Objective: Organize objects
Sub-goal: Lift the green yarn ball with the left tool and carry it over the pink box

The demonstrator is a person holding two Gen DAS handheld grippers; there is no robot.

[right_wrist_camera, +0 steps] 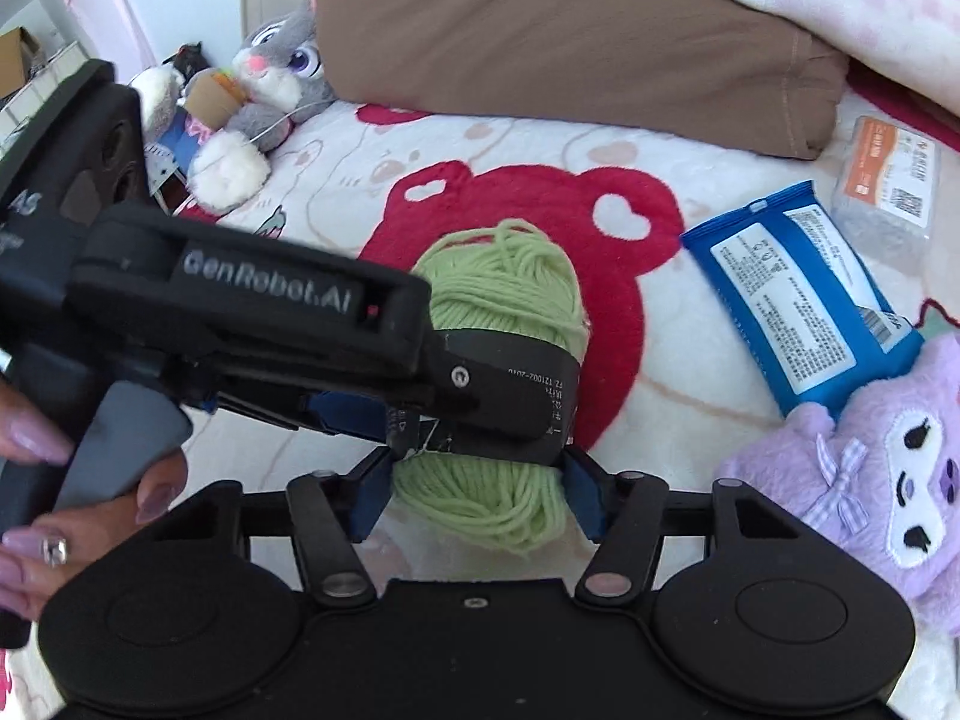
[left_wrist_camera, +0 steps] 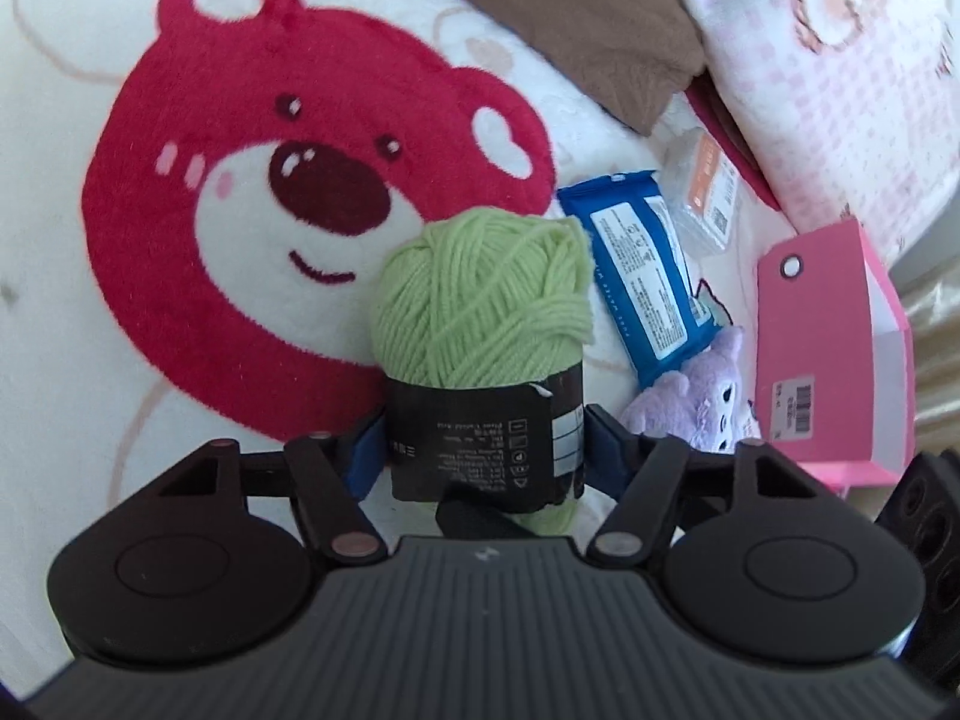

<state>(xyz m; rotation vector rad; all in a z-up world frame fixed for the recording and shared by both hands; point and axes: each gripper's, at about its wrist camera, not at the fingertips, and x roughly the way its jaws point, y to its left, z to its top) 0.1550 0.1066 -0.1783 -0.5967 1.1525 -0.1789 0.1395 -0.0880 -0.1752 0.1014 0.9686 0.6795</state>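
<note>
A ball of light green yarn (left_wrist_camera: 480,300) with a black paper band lies on a white fleece blanket (left_wrist_camera: 48,300) printed with a red bear face. My left gripper (left_wrist_camera: 483,456) is shut on it, its blue pads pressing the black band from both sides. In the right wrist view the same yarn (right_wrist_camera: 504,288) is also held by my right gripper (right_wrist_camera: 474,498), whose pads squeeze the green end nearest the camera. The left gripper's black housing (right_wrist_camera: 252,300) crosses in from the left above it, held by a hand (right_wrist_camera: 36,438).
To the right lie a blue wipes pack (right_wrist_camera: 798,294), a purple plush toy (right_wrist_camera: 870,468), a clear packet with an orange label (right_wrist_camera: 888,186) and a pink box (left_wrist_camera: 822,348). A brown pillow (right_wrist_camera: 570,42) and a grey bunny plush (right_wrist_camera: 276,60) sit behind.
</note>
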